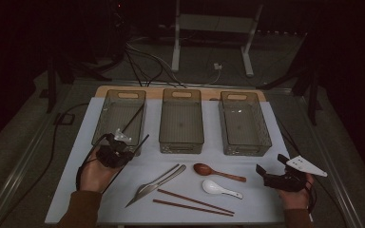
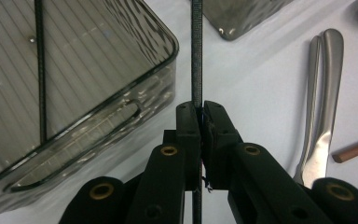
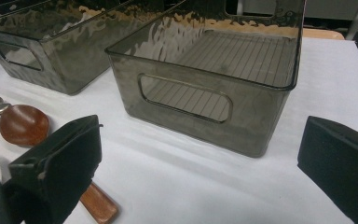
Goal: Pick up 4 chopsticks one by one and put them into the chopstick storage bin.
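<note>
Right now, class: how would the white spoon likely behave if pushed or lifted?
The white spoon looks glazed, so probably slippery and breakable. Its rounded bowl may rock or spin when pushed on the white mat. It seems fairly light.

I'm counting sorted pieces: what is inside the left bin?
One black chopstick leans inside the left bin. The left gripper holds a second black chopstick outside it. The hand hides the bin's near corner.

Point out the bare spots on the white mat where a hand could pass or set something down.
Free: the strip between the right bin and the right gripper, and the mat's near left corner. Crowded: the near middle, with metal utensils, brown chopsticks, wooden spoon and white spoon.
</note>
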`<state>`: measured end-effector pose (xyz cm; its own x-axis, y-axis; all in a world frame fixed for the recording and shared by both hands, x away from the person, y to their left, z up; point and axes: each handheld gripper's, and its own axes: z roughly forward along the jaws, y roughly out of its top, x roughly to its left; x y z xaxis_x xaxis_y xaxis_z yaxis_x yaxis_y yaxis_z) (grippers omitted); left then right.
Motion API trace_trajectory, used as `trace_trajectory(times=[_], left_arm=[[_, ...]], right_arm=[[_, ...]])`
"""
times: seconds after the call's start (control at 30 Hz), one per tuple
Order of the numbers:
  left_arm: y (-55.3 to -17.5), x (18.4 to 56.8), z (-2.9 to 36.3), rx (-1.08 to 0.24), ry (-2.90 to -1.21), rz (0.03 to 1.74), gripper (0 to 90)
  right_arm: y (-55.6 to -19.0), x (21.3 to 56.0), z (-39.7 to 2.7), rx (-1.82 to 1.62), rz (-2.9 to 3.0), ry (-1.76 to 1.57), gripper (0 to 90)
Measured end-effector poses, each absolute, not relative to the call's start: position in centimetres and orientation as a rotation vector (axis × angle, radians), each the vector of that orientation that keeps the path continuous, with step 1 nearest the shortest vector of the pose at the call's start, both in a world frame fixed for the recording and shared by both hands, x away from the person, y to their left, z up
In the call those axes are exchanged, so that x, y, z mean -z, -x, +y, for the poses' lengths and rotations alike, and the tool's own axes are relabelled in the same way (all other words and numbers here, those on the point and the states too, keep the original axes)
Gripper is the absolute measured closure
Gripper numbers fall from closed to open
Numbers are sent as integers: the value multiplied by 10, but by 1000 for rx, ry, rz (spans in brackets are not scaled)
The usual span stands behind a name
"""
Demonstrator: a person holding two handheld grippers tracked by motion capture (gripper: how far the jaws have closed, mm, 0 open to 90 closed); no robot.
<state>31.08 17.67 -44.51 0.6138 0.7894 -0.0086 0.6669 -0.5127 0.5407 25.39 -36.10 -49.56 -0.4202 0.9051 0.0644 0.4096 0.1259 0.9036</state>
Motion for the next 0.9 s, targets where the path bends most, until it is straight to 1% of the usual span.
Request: trace_trajectory(times=[0.47, 0.9], left_arm=[[-325, 428, 185, -372, -2307, 1174, 878], [-341, 422, 198, -378, -2257, 1233, 877]], right_arm=[[-254, 496, -361, -1259, 1895, -1266, 0], [-254, 496, -361, -1261, 1894, -1266, 0]])
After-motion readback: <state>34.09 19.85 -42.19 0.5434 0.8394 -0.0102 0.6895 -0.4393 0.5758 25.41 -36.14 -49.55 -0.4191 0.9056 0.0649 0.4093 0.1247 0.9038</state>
